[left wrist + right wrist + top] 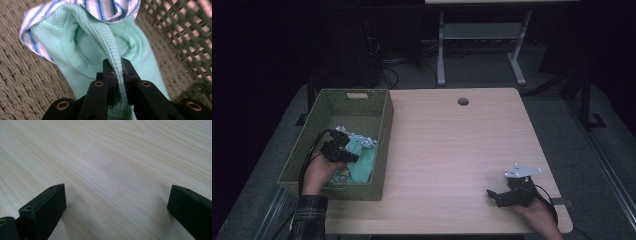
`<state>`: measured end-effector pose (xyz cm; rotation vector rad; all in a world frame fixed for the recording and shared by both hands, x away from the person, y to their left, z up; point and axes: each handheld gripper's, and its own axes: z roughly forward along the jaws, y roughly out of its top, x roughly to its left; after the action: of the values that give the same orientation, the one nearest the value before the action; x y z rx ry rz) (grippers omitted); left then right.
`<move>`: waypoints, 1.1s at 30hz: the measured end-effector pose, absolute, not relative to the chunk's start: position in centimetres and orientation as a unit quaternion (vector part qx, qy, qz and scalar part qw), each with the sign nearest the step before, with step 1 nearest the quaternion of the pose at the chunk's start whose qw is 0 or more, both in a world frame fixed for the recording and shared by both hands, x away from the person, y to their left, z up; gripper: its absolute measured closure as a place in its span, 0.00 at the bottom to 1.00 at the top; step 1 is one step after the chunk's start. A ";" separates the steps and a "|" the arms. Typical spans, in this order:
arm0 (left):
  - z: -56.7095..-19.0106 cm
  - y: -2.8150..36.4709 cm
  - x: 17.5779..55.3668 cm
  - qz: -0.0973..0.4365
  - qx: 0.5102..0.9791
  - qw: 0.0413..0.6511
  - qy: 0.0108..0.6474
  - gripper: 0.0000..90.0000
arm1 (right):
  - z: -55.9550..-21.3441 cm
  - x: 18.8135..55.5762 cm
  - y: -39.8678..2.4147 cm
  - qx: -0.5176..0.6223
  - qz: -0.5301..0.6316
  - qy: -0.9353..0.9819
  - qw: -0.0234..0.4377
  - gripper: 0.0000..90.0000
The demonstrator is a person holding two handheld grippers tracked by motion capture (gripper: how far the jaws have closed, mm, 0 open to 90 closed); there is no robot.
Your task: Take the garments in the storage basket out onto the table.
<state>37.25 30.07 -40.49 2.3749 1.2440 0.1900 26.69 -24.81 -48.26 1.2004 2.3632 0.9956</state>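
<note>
1. The table (452,150) is carrying a green woven basket (382,130) at its left edge — a snagged lift could be dragging it off.
2. The mint cloth (90,50) is lying inside that basket, its striped hem (105,7) loose and liable to catch on the weave.
3. The left tool (117,72) is pinching one thin fold — it may be slipping out.
4. The right tool (115,202) is resting spread, holding nothing.
</note>
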 end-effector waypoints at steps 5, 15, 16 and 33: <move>-39.5 30.7 37.0 0.077 0.848 0.268 0.451 0.94 | -48.3 26.7 -24.8 0.419 0.347 0.825 0.154 0.02; -37.8 32.1 36.4 0.100 0.821 0.326 0.457 0.95 | -48.3 26.7 -24.8 0.419 0.347 0.825 0.154 0.02; -37.6 32.3 36.4 0.101 0.817 0.335 0.458 0.95 | -48.3 26.7 -24.8 0.419 0.347 0.824 0.155 0.02; -34.4 32.3 35.3 0.125 0.781 0.432 0.433 0.95 | -48.3 26.7 -24.8 0.419 0.348 0.825 0.155 0.02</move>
<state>35.26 32.27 -34.36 1.9462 1.0792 0.3119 26.69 -24.82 -48.26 1.1992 2.3632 0.9960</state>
